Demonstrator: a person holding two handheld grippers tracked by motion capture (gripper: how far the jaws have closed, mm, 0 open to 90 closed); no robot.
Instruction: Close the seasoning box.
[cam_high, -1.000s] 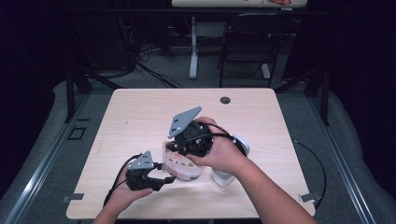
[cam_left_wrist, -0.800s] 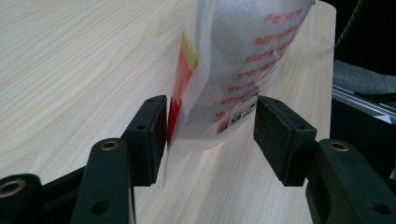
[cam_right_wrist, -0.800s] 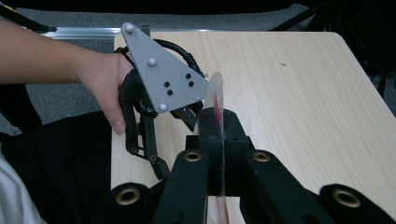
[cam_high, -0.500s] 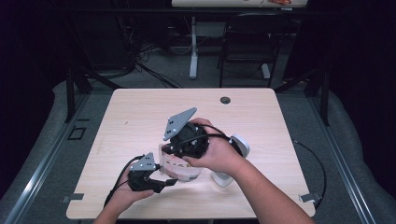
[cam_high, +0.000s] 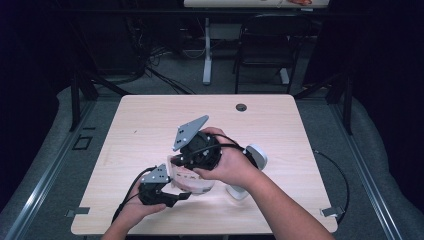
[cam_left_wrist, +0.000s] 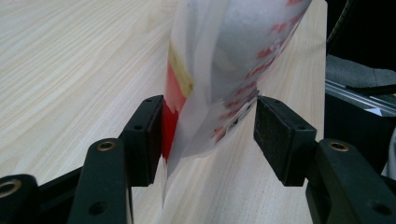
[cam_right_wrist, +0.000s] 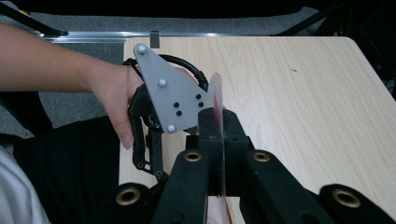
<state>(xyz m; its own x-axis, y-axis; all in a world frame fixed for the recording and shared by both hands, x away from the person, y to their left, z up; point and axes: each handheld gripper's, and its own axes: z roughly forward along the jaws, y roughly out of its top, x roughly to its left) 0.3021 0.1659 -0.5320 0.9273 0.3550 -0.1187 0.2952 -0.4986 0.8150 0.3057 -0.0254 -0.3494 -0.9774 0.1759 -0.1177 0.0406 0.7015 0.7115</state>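
A thin clear packet with red print (cam_high: 192, 181) hangs upright just above the wooden table (cam_high: 150, 125), near its front edge. My right gripper (cam_high: 175, 160) is shut on the packet's upper edge (cam_right_wrist: 215, 93), the film pinched flat between its jaws. My left gripper (cam_high: 181, 195) is open around the packet's lower part (cam_left_wrist: 224, 70). There the film rests against the left pad (cam_left_wrist: 152, 135), and a gap separates it from the other pad (cam_left_wrist: 275, 135). From the right gripper view, the left gripper's grey plate (cam_right_wrist: 170, 95) and the hand holding it lie just beyond the packet.
A white object (cam_high: 255, 155) stands on the table, partly behind the right hand and forearm. A dark round grommet (cam_high: 241, 107) sits near the table's far edge. Cables trail off the table's front and right sides. A chair (cam_high: 260, 45) stands beyond the table.
The right gripper has shifted slightly left and down with the packet, bringing it between the left gripper's jaws. The left gripper has hardly moved.
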